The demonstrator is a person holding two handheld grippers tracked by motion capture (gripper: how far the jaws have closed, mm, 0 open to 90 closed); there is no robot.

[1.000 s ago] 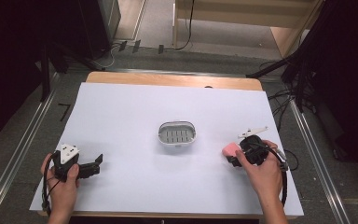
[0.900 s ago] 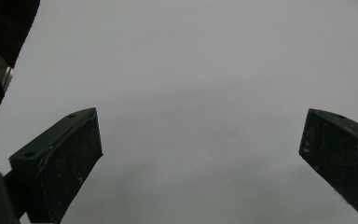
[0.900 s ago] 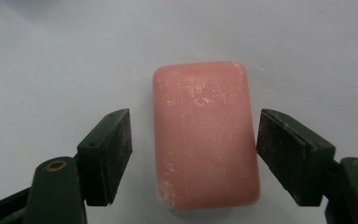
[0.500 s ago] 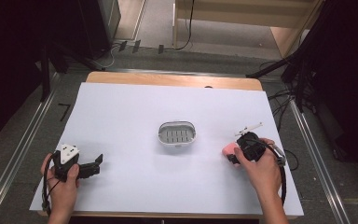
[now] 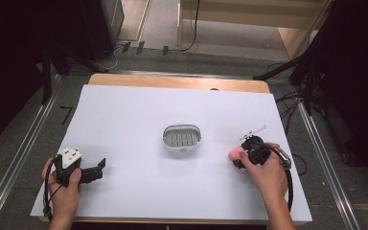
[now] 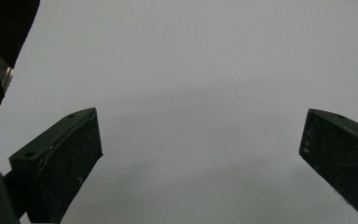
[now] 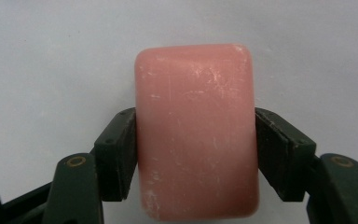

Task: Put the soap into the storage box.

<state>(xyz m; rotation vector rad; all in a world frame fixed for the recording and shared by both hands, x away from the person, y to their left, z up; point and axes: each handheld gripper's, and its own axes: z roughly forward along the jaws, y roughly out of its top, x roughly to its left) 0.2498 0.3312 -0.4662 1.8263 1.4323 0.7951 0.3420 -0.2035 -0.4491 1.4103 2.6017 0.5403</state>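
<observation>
The tabletop point(image 5: 139, 120) is covered by a pale sheet, wood showing at its far edge. Near the middle sits a small oval soap dish point(image 5: 183, 138) with a slotted insert, open side up and nothing in it.

The left gripper point(image 5: 88, 173) rests at the near left corner of the tabletop, well apart from everything; in the left gripper view its 2 fingers point(image 6: 60, 163) stand spread wide over bare sheet, released and grasping nothing.

The right gripper point(image 5: 242, 157) is to the right of the dish, near it but not touching. Its fingers have just been closing, and the right gripper view shows them clenched on a pink bar of soap point(image 7: 196, 130), 1 pad point(image 7: 116, 154) on each long side, about halfway along the bar. In the high view the soap point(image 5: 235, 153) lies low, at or just above the sheet.

The step in hand looks like the pickup, with the dish the likely goal. To do it well: keep the squeeze steady, since soap is slick and the pads cover little of each side; lift straight up before moving sideways; keep the bar level; clear the dish rim, then lower it onto the slots lengthwise before letting go.
</observation>
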